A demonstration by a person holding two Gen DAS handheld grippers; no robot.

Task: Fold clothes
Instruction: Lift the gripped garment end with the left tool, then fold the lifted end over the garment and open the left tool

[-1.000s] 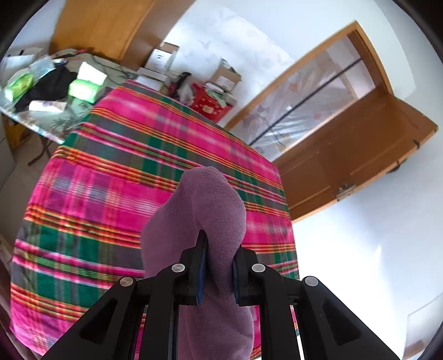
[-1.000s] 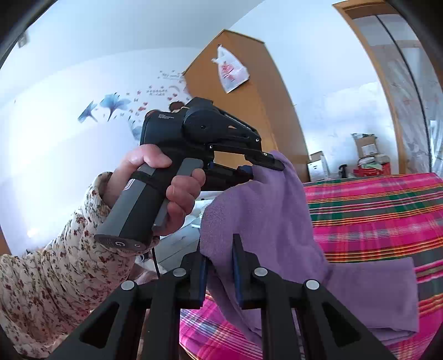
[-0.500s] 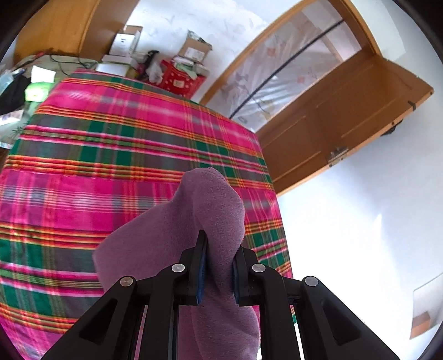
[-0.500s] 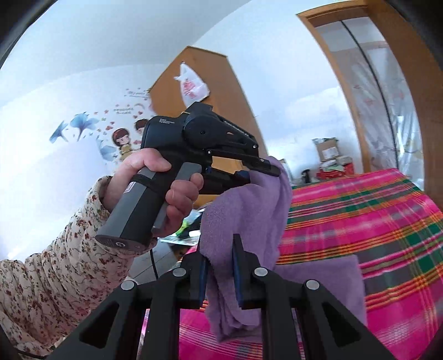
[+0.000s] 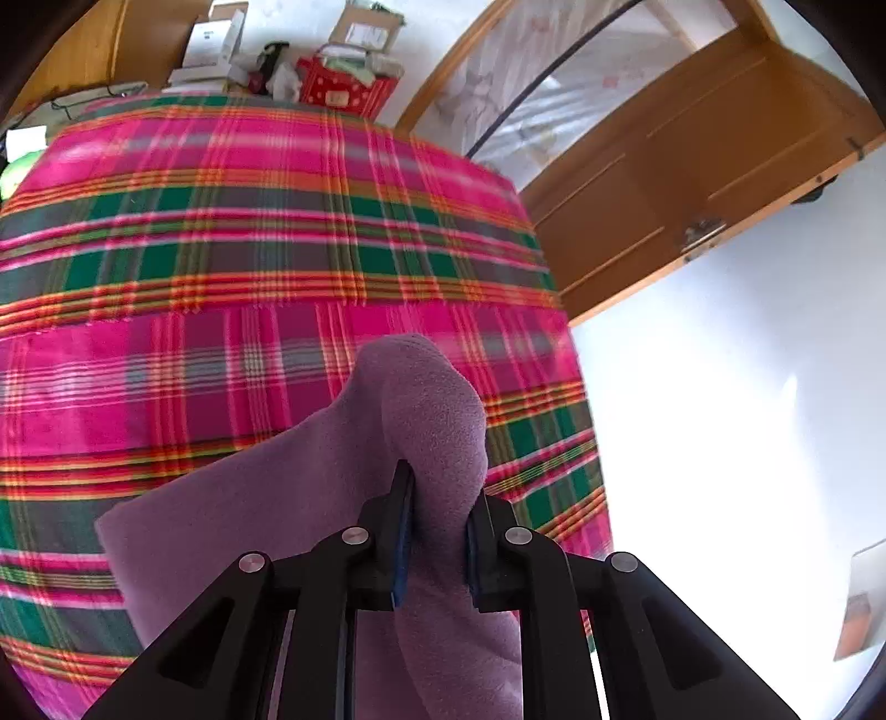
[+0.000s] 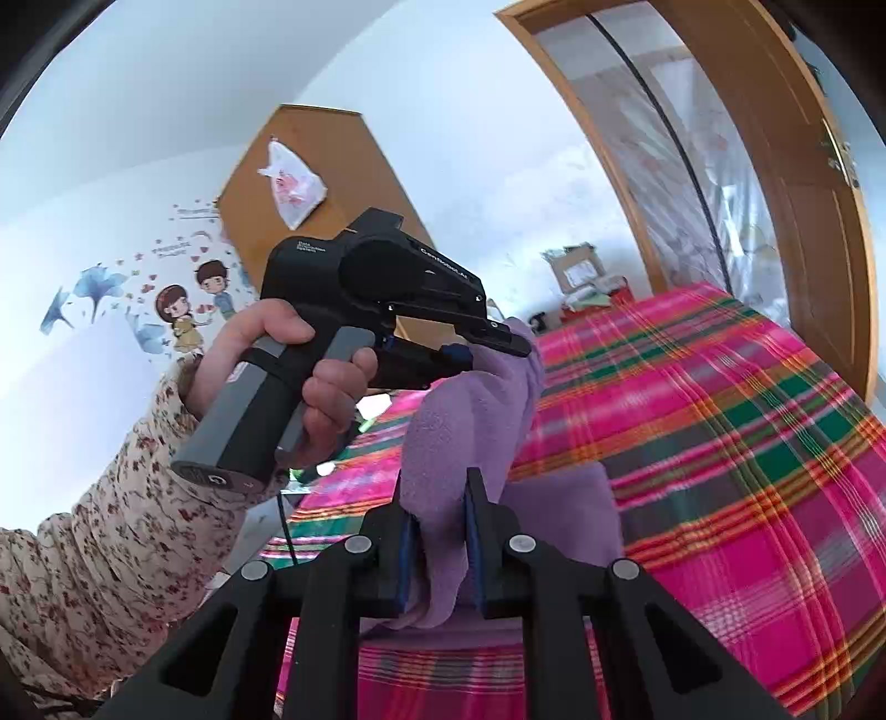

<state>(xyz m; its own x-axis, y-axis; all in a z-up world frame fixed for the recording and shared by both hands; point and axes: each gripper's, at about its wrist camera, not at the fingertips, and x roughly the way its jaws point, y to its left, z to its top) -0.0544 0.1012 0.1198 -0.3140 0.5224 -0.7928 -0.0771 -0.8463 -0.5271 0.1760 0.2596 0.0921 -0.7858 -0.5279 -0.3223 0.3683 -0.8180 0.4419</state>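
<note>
Left wrist view first: the left gripper [image 5: 437,531] is clamped on a bunched fold of the purple fleece cloth [image 5: 310,498], both pads pressing into the fabric, and the cloth spills from the jaws toward 8 o'clock, where a flat panel of it hangs over the plaid blanket [image 5: 221,277]. That pink, green and orange blanket fills the frame from 9 o'clock round to 1 o'clock, with plenty of bare cover open above the cloth; its right edge curves down from 1 to 4 o'clock, and past that edge there is only pale floor [image 5: 720,443]. At 12 o'clock, beyond the far edge, sit cardboard boxes [image 5: 362,30] and a red basket [image 5: 346,91], well apart from the cloth. A wooden door [image 5: 692,160] stands at 2 o'clock. Over to the right wrist view: the right gripper [image 6: 440,540] is also closed tight on the same purple cloth, a ridge of it rising between the fingers toward 12 o'clock, where the other gripper bites it, held by a hand [image 6: 288,382] in a floral sleeve [image 6: 111,548] at 9 o'clock. The rest of the cloth lies on the blanket just behind the jaws. Open blanket runs out to 3 o'clock. A wardrobe [image 6: 326,160] with a plastic bag [image 6: 290,185] hanging on it stands at 11 o'clock, wall stickers [image 6: 166,310] at 10.
</note>
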